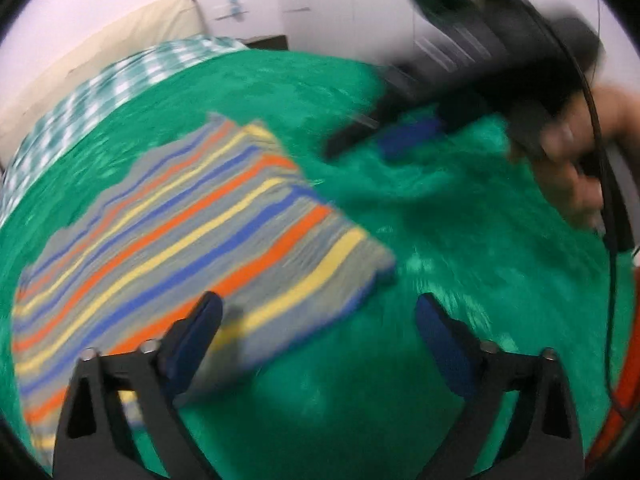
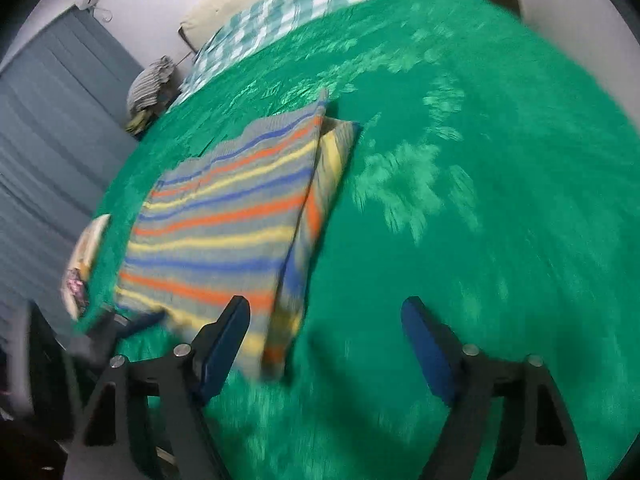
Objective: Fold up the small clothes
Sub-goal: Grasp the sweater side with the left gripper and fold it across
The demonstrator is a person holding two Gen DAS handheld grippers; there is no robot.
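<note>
Here, folded striped garment (image 1: 192, 236) on green blanket (image 1: 460, 240), left gripper (image 1: 318, 332) and right gripper (image 2: 326, 336) spread, empty.

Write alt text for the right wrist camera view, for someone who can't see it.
A striped garment, folded with a narrower layer showing along its right edge, lies on a green bedspread. The right tongs hang open above its near corner, holding nothing. The image is motion-blurred.

Black angular frames on left gripper (image 1: 318, 320) and right gripper (image 2: 326, 322), blue padded fingers (image 1: 440, 340), silver screws (image 2: 182, 349), black cable (image 1: 600, 152), bare-skinned hand (image 1: 576, 152).
</note>
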